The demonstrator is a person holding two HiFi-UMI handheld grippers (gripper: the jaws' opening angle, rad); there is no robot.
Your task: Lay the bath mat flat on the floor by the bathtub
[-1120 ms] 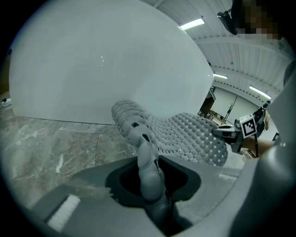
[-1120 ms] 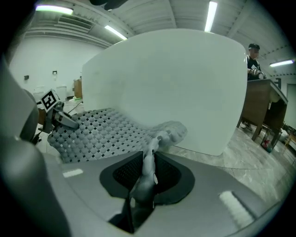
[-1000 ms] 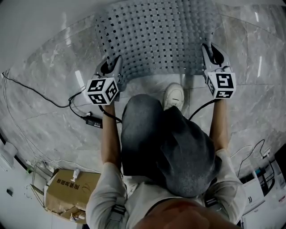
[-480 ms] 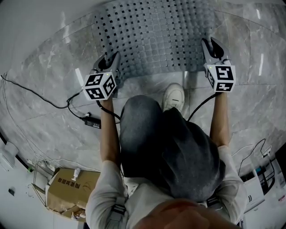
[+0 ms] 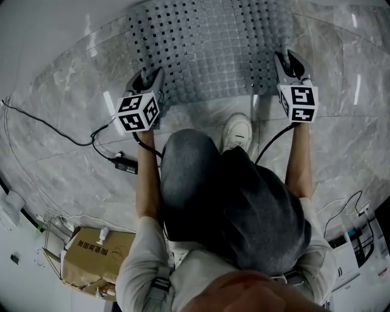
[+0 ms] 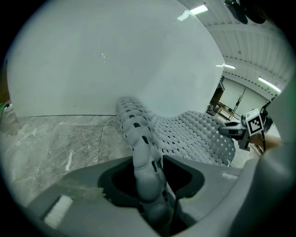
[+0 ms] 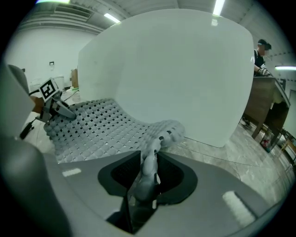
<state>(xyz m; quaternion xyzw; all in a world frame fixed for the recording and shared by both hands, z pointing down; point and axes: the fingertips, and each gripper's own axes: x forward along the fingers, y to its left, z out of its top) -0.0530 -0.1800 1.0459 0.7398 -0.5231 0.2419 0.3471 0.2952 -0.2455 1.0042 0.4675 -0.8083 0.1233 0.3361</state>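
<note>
Even, cool indoor light, ceiling strip lights [image 7: 221, 7] glaring, fisheye bending at edges, dark vignetted corners.

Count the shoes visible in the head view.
1. The white shoe stands on the floor just short of the bath mat's near edge; another may be hidden under the person's legs.

The far end of the bath mat [image 5: 210, 49] runs off the top edge of the head view. In the middle, the person's bent legs [image 5: 225, 195] hide the back of one white shoe [image 5: 236, 129] and the floor [image 5: 67, 164] under them. At the lower left, the print on the cardboard box [image 5: 97, 256] is too small to read.
</note>
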